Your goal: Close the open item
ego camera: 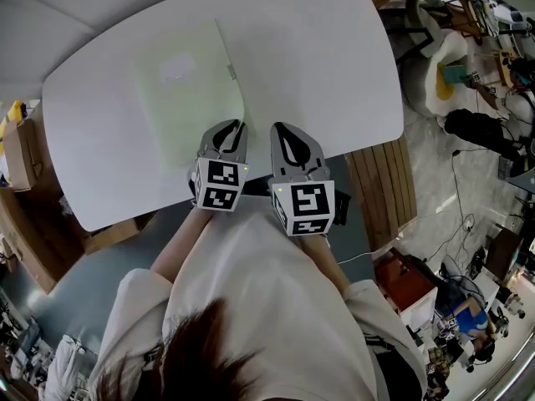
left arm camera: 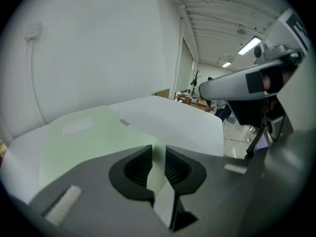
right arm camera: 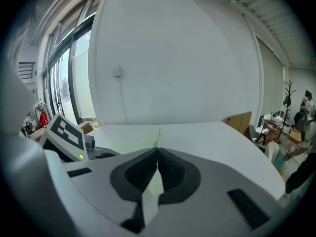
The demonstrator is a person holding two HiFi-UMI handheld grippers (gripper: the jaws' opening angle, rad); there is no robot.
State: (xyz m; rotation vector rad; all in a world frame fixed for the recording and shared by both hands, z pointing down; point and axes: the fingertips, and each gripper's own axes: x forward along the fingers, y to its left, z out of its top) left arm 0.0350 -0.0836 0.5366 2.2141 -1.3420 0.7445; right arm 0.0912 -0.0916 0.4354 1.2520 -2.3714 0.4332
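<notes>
A pale green folder (ego camera: pixel 188 90) lies flat and closed on the white table (ego camera: pixel 334 57), with a whitish label (ego camera: pixel 177 69) on its cover and a small grey tab (ego camera: pixel 231 72) at its right edge. My left gripper (ego camera: pixel 238 124) sits at the folder's near right corner. In the left gripper view the folder (left arm camera: pixel 94 137) stretches ahead, and the left gripper (left arm camera: pixel 158 149) is open by a narrow slit with nothing pinched. My right gripper (ego camera: pixel 278 128) hovers just right of the folder over bare table. In its own view the right gripper (right arm camera: pixel 157 151) is shut and empty.
A slatted wooden bench (ego camera: pixel 380 182) stands by the table's near right edge. Cardboard boxes (ego camera: pixel 17 153) sit off the table's left end. A white chair (ego camera: pixel 443 57) and cluttered floor lie beyond the right end. A white wall (left arm camera: pixel 98 43) rises behind the table.
</notes>
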